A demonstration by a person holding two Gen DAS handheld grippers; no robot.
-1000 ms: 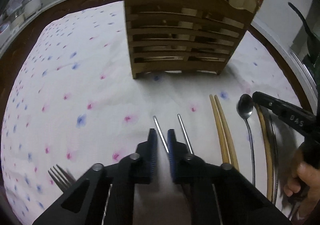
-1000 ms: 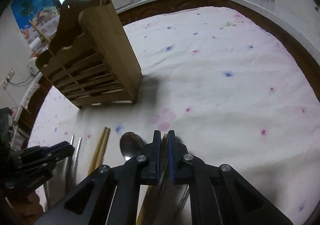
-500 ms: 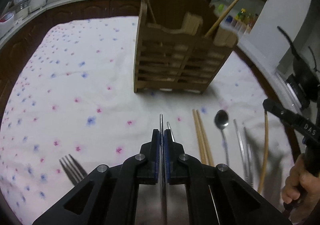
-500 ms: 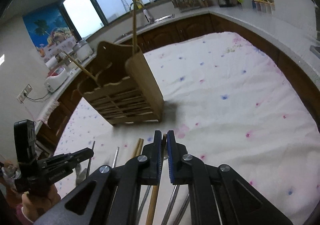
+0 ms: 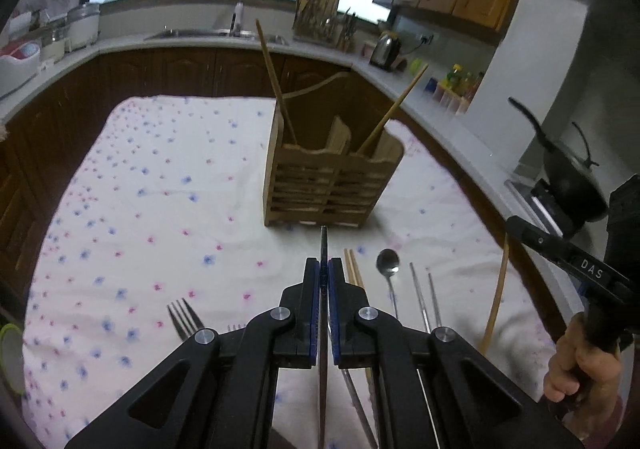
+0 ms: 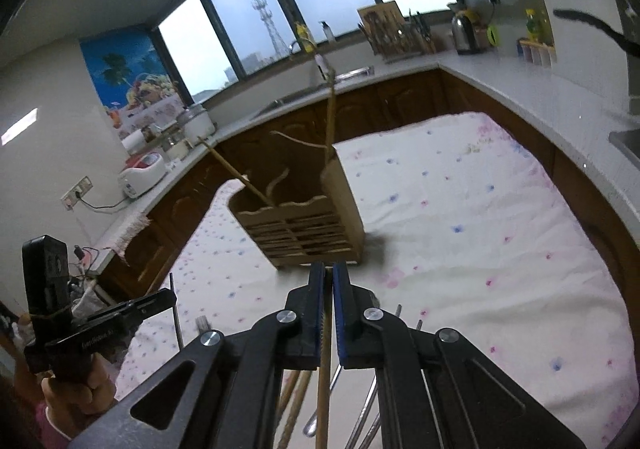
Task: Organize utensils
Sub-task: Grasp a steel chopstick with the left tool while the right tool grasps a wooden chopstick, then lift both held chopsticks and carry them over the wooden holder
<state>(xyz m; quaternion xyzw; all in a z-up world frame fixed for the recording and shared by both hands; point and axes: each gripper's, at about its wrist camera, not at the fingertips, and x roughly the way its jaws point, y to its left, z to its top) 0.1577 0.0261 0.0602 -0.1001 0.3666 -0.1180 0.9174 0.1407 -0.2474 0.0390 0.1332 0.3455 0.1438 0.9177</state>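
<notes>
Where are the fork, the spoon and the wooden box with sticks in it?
fork (image 5: 182, 313): left wrist view, on its tines.
spoon (image 5: 388, 262): left wrist view, on its bowl.
wooden box (image 5: 328, 189): left wrist view, on its slatted front.

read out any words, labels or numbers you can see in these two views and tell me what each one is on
"DAS": white letters on the black finger of the right gripper, seen from the left wrist.
Faint lettering on the side of the left gripper, seen from the right wrist: too blurred to read.
Bottle labels and the wall poster: nothing legible.
</notes>
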